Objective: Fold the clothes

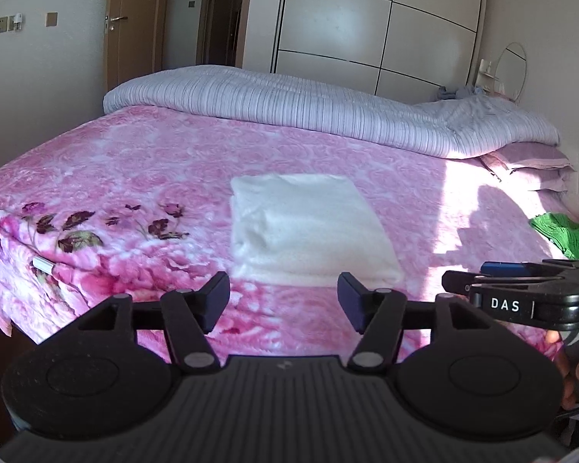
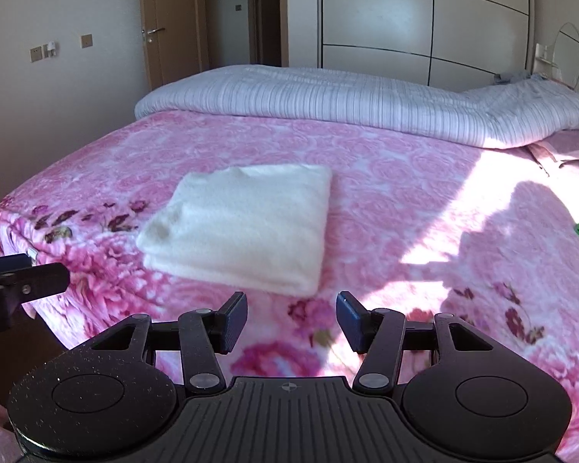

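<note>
- In the left wrist view we see the left gripper (image 1: pixel 283 301) at the bottom centre of the frame, its jaws standing apart with nothing between them, only the pink blanket (image 1: pixel 143 169) showing through the gap.
- In the right wrist view the right gripper (image 2: pixel 291 322) sits at the bottom centre too, jaws likewise parted and holding nothing, hovering over the blanket just below the garment's near edge.
- The folded white garment (image 1: pixel 308 227) lies flat on the blanket in the middle of the left view, just above the fingertips and apart from them; in the right view it sits left of centre.
- It looks to us like a fleecy item folded into a rectangle, though the blur keeps us from telling what kind of garment it is.
- At the right edge of the left view we see the side of the other gripper, marked DAS, with part of a hand (image 1: pixel 571 370) behind it.
- A green cloth (image 1: pixel 567 231) lies at the right edge, well apart from the white garment.
- A striped quilt (image 1: pixel 289 108) lies rolled along the far side of the bed, across the upper part of the frame.
</note>
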The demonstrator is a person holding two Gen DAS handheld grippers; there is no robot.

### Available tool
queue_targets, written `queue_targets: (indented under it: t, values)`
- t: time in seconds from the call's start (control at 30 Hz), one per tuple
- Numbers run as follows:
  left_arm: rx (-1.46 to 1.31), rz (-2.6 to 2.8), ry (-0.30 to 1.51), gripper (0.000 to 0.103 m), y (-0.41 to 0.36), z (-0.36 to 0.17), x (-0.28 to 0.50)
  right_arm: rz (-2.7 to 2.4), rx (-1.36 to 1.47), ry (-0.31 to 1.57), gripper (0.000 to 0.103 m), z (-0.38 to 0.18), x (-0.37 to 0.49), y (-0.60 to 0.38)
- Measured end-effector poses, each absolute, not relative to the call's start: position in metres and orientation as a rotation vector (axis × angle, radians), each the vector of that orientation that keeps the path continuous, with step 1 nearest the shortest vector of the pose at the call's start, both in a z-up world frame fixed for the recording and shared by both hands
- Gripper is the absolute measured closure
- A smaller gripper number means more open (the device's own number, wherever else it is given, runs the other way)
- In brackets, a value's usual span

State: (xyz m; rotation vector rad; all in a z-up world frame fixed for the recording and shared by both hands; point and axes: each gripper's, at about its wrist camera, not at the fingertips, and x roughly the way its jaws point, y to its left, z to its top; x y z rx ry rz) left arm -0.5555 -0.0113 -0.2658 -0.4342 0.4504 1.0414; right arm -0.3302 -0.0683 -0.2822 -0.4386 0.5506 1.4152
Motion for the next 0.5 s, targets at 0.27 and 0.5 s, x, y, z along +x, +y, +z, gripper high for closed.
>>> queue_targets:
  t: [0.27, 0.5]
  values:
    - [-0.696, 0.929, 0.376, 0.044, 0.101, -0.301, -0.569, 1.479, -0.413, 0.599, 0.047, -0.304, -0.292, -0.007]
    - [-1.023, 0.773, 0.294, 0.043, 0.241, -0.367, -0.584, 1.513, 0.002, 1.089, 0.016, -0.36, -0.183, 0.078]
